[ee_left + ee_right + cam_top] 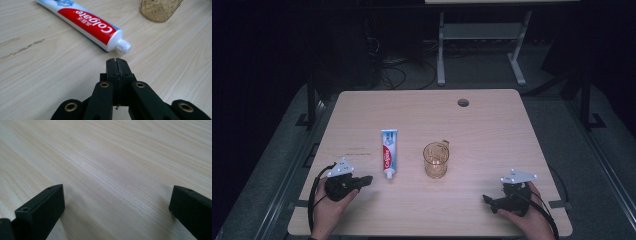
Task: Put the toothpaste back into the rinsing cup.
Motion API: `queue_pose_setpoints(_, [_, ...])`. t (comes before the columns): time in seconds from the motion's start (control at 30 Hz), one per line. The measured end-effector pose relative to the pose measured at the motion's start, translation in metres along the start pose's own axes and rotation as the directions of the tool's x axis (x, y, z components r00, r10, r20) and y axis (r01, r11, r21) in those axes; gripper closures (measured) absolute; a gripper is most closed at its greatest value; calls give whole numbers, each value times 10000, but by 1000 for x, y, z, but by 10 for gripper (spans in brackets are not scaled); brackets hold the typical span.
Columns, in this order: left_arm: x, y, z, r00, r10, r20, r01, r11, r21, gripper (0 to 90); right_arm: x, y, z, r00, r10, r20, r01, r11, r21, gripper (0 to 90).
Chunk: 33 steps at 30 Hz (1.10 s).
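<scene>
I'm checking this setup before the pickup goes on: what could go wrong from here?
The left gripper is shut, tips just short of the toothpaste tube's cap; pushing on might shove the tube rather than grasp it. The tube lies flat on the table, giving little purchase. The amber glass mug stands nearby and might get knocked.

Overall light: from above, my table (422, 200) is evenly lit, and the room around it falls to near black.
Shadows: soft and short; a faint one lies under my left tool (117, 62) in the left gripper view.
Glare: mild sheen on the toothpaste tube (87, 23).
Focus: my tool's near links blur at the bottom edge; the amber glass mug (160, 8) is slightly soft.
Right gripper view: bright, with clear wood grain.
High view: coarse and grainy.
</scene>
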<state>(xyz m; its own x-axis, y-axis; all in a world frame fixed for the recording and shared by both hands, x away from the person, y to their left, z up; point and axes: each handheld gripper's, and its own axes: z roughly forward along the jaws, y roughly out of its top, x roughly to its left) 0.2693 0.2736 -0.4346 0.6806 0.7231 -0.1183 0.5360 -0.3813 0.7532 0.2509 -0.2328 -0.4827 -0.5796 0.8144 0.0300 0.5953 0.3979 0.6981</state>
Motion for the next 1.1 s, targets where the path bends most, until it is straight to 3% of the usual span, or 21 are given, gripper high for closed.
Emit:
queue_pose_setpoints(0.5, [-1,26,9,9995,56,300,-49,9997,-219,899,0,0,0,10000,2,2,-2,10000,3,0])
queue_pose_setpoints(1.1, [-8,54,41,9974,208,697,-185,9992,-346,899,0,0,0,10000,-11,-18,11,10000,11,0])
